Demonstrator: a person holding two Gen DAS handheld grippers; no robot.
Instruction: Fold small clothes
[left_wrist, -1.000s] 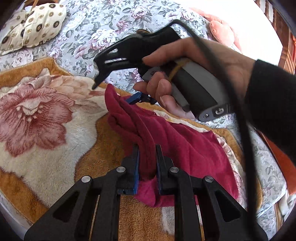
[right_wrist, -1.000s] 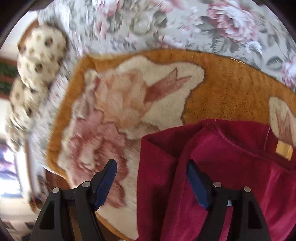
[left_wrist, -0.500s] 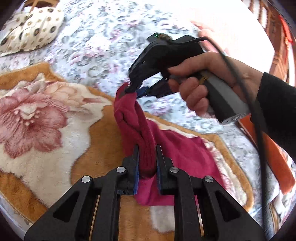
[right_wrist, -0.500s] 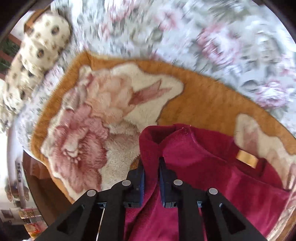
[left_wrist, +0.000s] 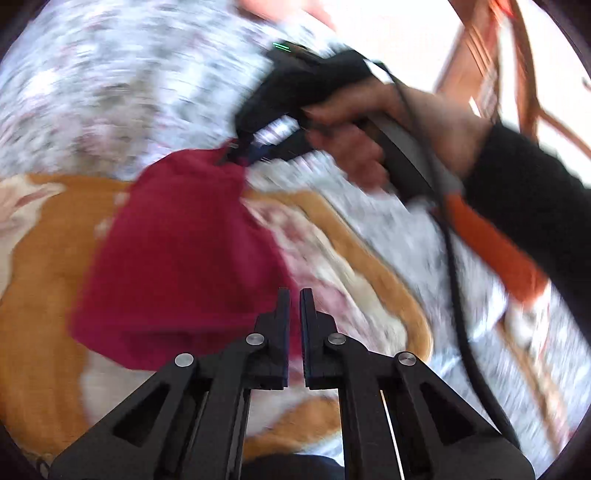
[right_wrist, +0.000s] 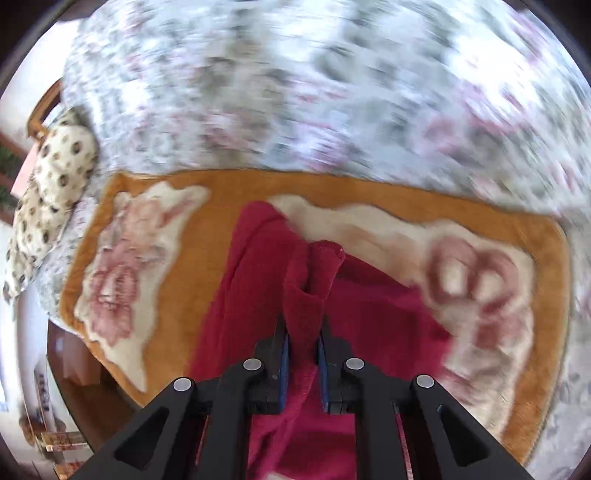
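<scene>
Here, nearest the lens, the left gripper (left_wrist: 293, 306) is being shown with its jaws pressed together, and whether any cloth is pinched between them cannot be told. Beyond, a corner of the soft, plush crimson garment (right_wrist: 258, 280) is being clamped by the right gripper (right_wrist: 302, 343), presumably so that it hangs spread for folding. Farther off, the fleecy orange floral blanket (right_wrist: 229, 181) is being used as the work surface beneath it.

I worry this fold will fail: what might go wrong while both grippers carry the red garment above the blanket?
1. The left gripper seems to pinch only a thin edge of the red garment at its fingertips; it may slip out.
2. The right gripper, whose jaws have just closed, grips a bunched wad, so the fold may land creased.
3. The garment sags between the grippers and could drag on the blanket.
</scene>
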